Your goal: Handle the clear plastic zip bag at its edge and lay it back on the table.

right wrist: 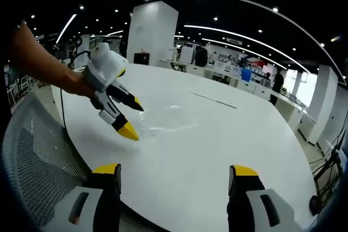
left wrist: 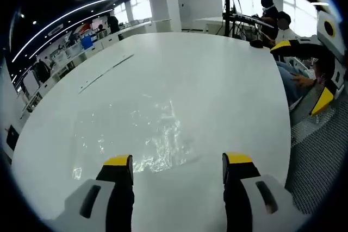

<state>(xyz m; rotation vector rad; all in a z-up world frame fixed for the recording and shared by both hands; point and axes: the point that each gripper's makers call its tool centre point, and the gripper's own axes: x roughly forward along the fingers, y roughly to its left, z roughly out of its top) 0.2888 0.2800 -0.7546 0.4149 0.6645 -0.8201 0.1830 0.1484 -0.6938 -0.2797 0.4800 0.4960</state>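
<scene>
The clear plastic zip bag (left wrist: 144,137) lies flat and crinkled on the white table (left wrist: 196,69), just ahead of my left gripper (left wrist: 178,161), whose jaws stand open with nothing between them. In the right gripper view the bag (right wrist: 166,120) glints on the table (right wrist: 217,150), and the left gripper (right wrist: 133,118) hovers open at the bag's near edge, held by a hand (right wrist: 65,77). My right gripper (right wrist: 175,169) is open and holds nothing, back over the table's near rim. The left gripper view also catches the right gripper (left wrist: 302,73) at the far right, off the table's side.
A grey mesh chair (left wrist: 321,150) stands by the table's edge, also seen as the chair (right wrist: 38,150). A thin groove (left wrist: 106,71) runs along the tabletop. People (left wrist: 272,17) sit beyond the far end. Desks and a white pillar (right wrist: 152,31) fill the background.
</scene>
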